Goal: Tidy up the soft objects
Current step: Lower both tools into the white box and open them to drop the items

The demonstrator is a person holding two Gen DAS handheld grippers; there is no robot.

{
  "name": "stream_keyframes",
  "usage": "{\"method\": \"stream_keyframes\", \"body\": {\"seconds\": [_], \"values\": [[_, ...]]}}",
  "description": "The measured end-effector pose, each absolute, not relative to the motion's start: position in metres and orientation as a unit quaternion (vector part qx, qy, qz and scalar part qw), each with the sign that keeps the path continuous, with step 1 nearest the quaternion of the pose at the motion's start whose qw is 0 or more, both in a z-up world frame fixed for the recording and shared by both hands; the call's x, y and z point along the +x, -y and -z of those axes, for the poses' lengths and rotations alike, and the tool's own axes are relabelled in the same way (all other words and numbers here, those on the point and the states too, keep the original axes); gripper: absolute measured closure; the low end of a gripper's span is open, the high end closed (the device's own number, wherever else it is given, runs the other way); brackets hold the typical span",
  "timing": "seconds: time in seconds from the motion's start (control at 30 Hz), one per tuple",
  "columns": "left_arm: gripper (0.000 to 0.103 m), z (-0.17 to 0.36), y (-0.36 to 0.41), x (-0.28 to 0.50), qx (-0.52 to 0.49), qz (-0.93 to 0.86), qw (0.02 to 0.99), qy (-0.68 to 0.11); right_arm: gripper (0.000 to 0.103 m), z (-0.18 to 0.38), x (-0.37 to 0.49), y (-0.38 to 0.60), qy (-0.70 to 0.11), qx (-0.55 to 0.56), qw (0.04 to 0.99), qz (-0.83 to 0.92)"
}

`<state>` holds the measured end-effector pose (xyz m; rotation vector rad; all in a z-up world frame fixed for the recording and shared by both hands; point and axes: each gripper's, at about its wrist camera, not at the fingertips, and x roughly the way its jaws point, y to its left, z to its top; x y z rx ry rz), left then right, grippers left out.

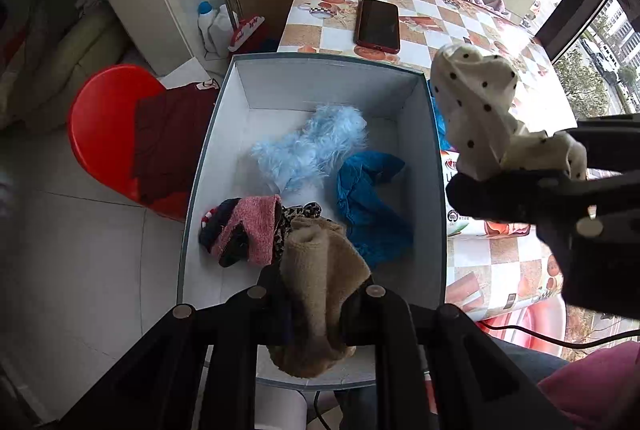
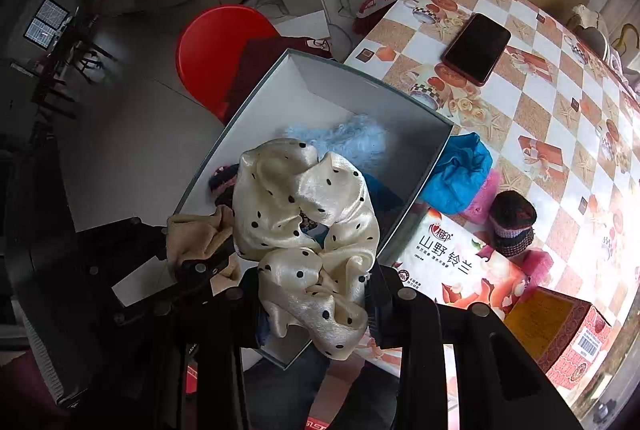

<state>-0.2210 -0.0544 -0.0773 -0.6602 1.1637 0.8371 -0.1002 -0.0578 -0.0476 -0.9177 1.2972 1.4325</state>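
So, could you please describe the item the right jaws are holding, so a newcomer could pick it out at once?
Start at the grey box at the edge of the checkered table. Above its near end, the right gripper is shut on a scrunchie. It is glossy cream satin with black dots, unlike the plain tan fleece in the left gripper.

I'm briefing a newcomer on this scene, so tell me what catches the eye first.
First, the cream polka-dot scrunchie, clamped in the right tongs above the box's near end. Next, the beige fleece piece, pinched in the left tongs over the open white box, where a fluffy light-blue item and a blue cloth already lie. The bright red stool stands beside the box.
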Motion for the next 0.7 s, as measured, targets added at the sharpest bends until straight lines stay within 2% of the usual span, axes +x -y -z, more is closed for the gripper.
{"method": "stream_keyframes", "body": {"seconds": [0.7], "values": [[0.085,0.087,0.056,-0.225,-0.312,-0.370,0.693,-0.533,0.067,0.068,-0.106,0.058,-0.547,-0.402,0.457,-0.575]]}}
